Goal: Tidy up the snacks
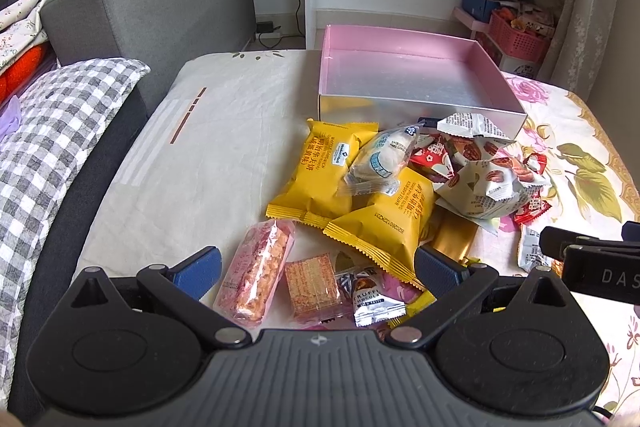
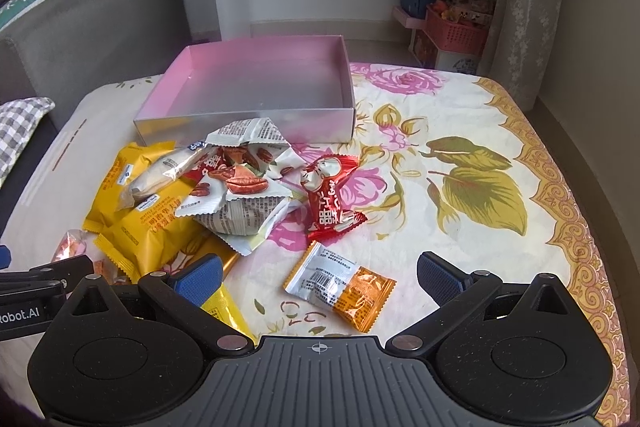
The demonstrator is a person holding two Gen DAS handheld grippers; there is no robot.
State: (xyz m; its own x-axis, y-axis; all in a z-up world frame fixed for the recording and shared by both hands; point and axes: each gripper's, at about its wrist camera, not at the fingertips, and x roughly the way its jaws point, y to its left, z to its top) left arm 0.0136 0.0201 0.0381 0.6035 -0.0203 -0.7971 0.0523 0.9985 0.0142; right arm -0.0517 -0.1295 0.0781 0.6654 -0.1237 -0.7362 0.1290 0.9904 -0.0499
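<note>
Your left gripper [image 1: 318,269] & right gripper [image 2: 319,277] both hang w/ jaws apart, nothing held. Snack pile [image 2: 224,179] sits just in front of the pink box [image 2: 256,83], mid-table. Only left view shows the pink bar [image 1: 256,271] & wafer [image 1: 312,283]; only right view shows the orange packet [image 2: 340,285] whole, near the front edge.

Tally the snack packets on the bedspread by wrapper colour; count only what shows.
Yellow waffle packets: 2
Gold stick packet: 1
White nut-print packets: 3, overlapping
Red foil packets: 2
Clear bun packet: 1
Pink crisp-bar packet: 1
Clear wafer packet: 1
Silver truffle packet: 1
Orange-and-white packet: 1
Total: 13 visible; more may lie hidden.
</note>
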